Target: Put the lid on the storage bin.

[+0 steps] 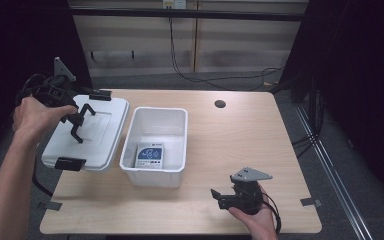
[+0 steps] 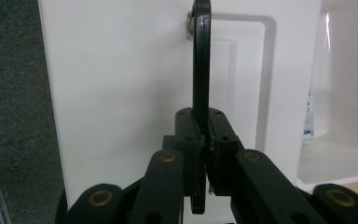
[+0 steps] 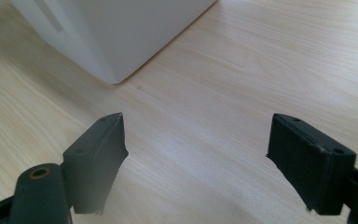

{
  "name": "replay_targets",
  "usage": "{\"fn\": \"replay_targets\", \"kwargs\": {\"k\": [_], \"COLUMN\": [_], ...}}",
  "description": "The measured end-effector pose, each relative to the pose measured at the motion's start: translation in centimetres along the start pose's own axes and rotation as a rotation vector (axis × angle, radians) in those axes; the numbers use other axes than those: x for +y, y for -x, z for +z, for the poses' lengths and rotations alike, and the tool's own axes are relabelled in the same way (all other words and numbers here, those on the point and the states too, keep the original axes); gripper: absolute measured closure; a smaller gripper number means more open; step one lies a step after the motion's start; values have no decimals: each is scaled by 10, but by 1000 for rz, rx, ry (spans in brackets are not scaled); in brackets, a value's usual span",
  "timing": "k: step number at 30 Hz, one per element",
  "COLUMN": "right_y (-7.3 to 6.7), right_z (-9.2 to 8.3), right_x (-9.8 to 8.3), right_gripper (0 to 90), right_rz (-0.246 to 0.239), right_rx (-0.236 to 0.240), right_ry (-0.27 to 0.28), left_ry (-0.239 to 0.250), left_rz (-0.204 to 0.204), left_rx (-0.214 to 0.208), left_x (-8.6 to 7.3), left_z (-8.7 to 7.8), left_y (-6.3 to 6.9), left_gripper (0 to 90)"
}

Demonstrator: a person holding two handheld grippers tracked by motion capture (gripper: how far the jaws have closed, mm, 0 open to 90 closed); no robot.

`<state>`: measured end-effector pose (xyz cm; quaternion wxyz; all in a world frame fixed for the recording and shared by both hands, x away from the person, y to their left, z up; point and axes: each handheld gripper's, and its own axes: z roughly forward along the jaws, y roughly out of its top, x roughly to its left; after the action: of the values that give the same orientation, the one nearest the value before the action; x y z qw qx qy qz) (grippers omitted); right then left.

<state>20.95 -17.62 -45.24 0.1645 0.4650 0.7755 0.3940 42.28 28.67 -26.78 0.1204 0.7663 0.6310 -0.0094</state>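
Observation:
A white lid (image 1: 100,135) lies tilted at the table's left edge, beside an open white bin (image 1: 160,110). In the left gripper view the lid (image 2: 121,93) fills the frame, and a thin black bar (image 2: 201,56) pinned to it runs down between my jaws. My left gripper (image 1: 78,127) (image 2: 204,140) is shut on that bar. A blue and white packet (image 1: 150,156) rests on the bin's floor. My right gripper (image 1: 216,195) (image 3: 196,154) sits low over the bare table near the front edge, open and holding nothing, with the bin's corner (image 3: 112,32) ahead.
Black latches sit at the lid's far end (image 1: 100,94) and near end (image 1: 70,163). The wooden table (image 1: 240,145) has a round cable hole (image 1: 220,104) at the back. Cables trail on the floor behind. Dark curtains stand on both sides.

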Motion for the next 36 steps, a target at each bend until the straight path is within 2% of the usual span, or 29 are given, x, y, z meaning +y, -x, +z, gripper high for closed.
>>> {"fn": "replay_targets", "kwargs": {"k": [3,14,31,36], "right_y": [0,0,0,0], "right_z": [0,0,0,0], "right_x": [0,0,0,0], "right_gripper": [188,188,188,188], "right_rz": [4,6,3,3], "right_rx": [-1,0,2,2], "right_ry": [-3,-7,-5,-5], "left_ry": [3,5,10,12], "left_rz": [-3,25,94,95], "left_rx": [-8,-10,-29,-37], "left_x": [1,4,13,14], "left_z": [-4,-12,-13,-9], "left_y": [3,17,57,63], "left_gripper": [850,851,850,850]}}
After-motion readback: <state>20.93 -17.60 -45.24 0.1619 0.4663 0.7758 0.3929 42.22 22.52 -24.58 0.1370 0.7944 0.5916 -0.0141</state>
